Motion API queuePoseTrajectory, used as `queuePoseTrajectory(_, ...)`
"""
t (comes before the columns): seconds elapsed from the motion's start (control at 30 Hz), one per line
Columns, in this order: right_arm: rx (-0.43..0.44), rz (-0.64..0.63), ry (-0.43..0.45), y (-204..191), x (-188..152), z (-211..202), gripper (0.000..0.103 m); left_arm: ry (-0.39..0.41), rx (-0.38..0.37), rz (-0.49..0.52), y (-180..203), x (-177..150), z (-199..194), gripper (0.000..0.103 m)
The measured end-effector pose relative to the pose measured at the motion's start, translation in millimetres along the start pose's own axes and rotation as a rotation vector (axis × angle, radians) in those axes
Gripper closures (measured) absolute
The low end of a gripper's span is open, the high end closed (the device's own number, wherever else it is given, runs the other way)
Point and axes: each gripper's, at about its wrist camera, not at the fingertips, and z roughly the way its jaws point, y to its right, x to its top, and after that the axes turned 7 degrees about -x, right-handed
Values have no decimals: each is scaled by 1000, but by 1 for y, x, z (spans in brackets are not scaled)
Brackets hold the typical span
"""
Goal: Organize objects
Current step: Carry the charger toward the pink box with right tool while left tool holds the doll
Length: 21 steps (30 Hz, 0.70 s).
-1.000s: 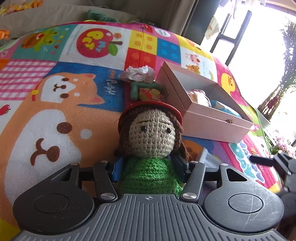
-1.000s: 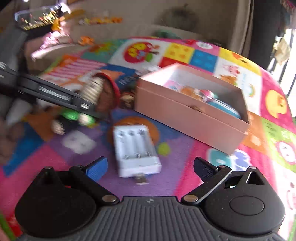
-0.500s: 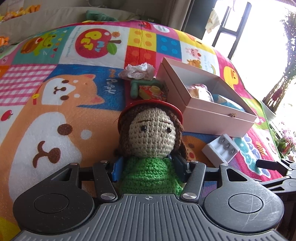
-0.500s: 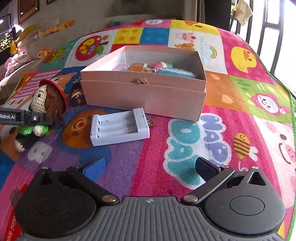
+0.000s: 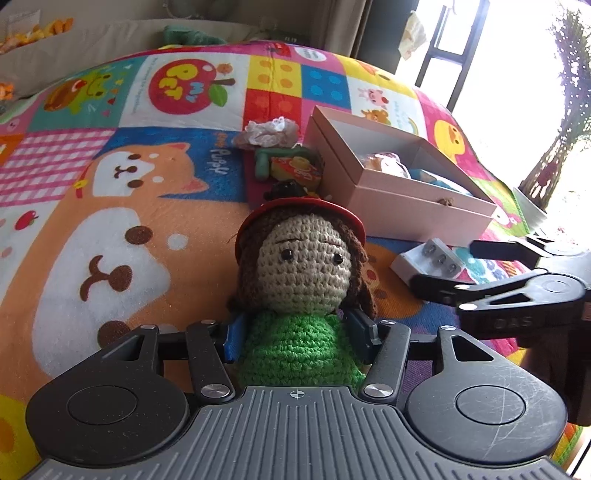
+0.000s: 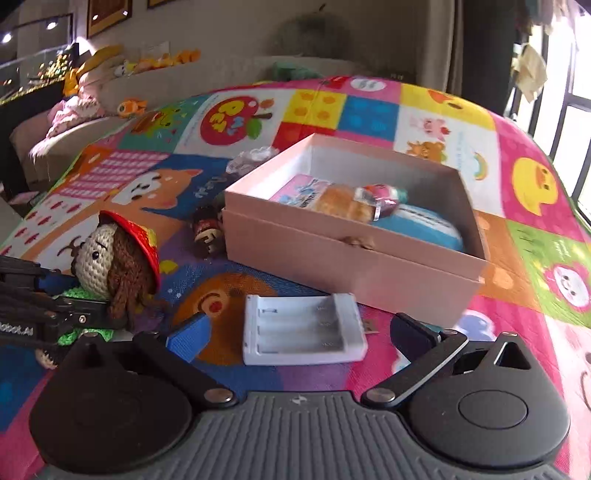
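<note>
A home living room, cartoon-patterned children's play mat (image 5: 155,122) spread out, beige sofa (image 6: 207,79) lined with plush toys (image 6: 147,62), framed pictures (image 6: 109,14) on wall, curtained window (image 5: 480,55)

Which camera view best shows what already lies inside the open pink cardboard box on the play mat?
The right wrist view: it looks down over the open pink cardboard box's near wall onto a wrapped bun and a blue item. The left wrist view shows the box from the side, so its contents are mostly hidden.
</note>
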Motion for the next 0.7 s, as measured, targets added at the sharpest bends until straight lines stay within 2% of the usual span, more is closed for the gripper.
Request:
queuePoseTrajectory(0.03, 3, -6, -14, -2, 1, 6, 0, 1, 0, 2, 0, 0, 0, 43)
queuePoseTrajectory(0.07, 2, -9, -24, -3, 1, 11, 5, 2, 0, 1, 0, -1, -1, 43)
queuePoseTrajectory(0.1, -1, -10, -33, -4, 2, 14, 14, 2, 0, -1, 0, -1, 0, 43)
queuePoseTrajectory(0.17, -7, -11, -52, -4, 1, 15, 25, 6, 0, -6, 0, -1, 0, 43)
queuePoseTrajectory(0.4, -29, 56, -38, 21, -12, -18, 25, 11, 30, 9, 6, -2, 0, 42)
queuePoseTrajectory(0.53, -88, 82, -13, 36, -25, -42, 25, 20, 45, 4, 10, -2, -4, 46)
queuePoseTrajectory(0.6, -131, 84, 13, 42, -31, -52, 25, 32, 22, 13, 12, -1, -9, 49)
queuePoseTrajectory(0.7, -153, 112, 53, 54, -37, -66, 25, 71, -33, -24, 15, 15, -20, 49)
